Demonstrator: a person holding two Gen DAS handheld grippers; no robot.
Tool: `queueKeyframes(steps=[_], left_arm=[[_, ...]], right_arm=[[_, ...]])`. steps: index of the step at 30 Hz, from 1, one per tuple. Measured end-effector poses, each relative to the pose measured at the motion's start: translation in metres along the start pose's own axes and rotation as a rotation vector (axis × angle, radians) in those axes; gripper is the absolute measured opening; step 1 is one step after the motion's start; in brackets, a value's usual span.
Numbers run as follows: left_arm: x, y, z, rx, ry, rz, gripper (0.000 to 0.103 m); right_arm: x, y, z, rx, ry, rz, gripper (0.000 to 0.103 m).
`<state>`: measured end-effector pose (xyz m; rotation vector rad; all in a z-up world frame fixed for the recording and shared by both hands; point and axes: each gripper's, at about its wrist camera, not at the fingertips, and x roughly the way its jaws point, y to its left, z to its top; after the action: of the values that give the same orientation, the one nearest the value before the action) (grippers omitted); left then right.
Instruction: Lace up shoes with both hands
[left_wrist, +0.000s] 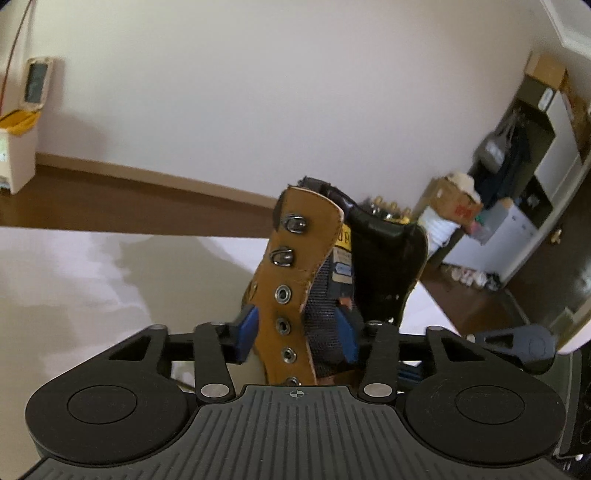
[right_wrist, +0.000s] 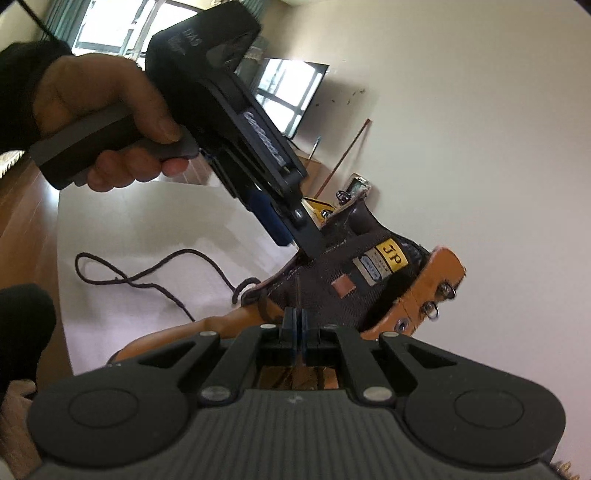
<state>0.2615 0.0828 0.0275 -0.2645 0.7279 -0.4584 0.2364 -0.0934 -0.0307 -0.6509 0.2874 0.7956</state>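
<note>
My left camera sits right behind my left tool (left_wrist: 297, 332), looking forward and slightly down, very close on the boot's (left_wrist: 295, 266) eyelet flap, with the wall beyond. My right camera rides behind my right tool (right_wrist: 294, 325), tilted, close to the boot's tongue (right_wrist: 332, 291). Both share the boot and the white surface (left_wrist: 74, 280); the right one also catches my left tool from the side

A plain pale wall (left_wrist: 258, 92) stood beyond the fingers, meeting a dark brown wooden floor (left_wrist: 110, 199). A white worktop (left_wrist: 74, 280) lay below them. Right of the fingers sat cardboard boxes (left_wrist: 454, 203) by a doorway. Bright windows (right_wrist: 107, 26) let in daylight.
</note>
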Motion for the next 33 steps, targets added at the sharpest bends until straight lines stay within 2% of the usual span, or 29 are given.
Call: queueKeyframes(steps=[3,6,16,33], left_arm=[[-0.001,0.003,-0.001,0.004,0.003,-0.005,0.022],[-0.002,0.010,-0.002,-0.009,0.006,-0.024,0.022],[-0.004,0.017,-0.003,-0.019,-0.002,-0.066,0.022],[0.000,0.031,-0.003,-0.037,-0.002,-0.127,0.022]], right_arm=[[0.011,0.003,0.005,-0.069,0.035,0.008,0.004],[0.025,0.011,0.012,-0.191,0.083,0.010,0.004],[0.041,0.032,0.029,-0.464,0.181,-0.011,0.004],[0.045,0.044,0.027,-0.679,0.188,-0.008,0.004]])
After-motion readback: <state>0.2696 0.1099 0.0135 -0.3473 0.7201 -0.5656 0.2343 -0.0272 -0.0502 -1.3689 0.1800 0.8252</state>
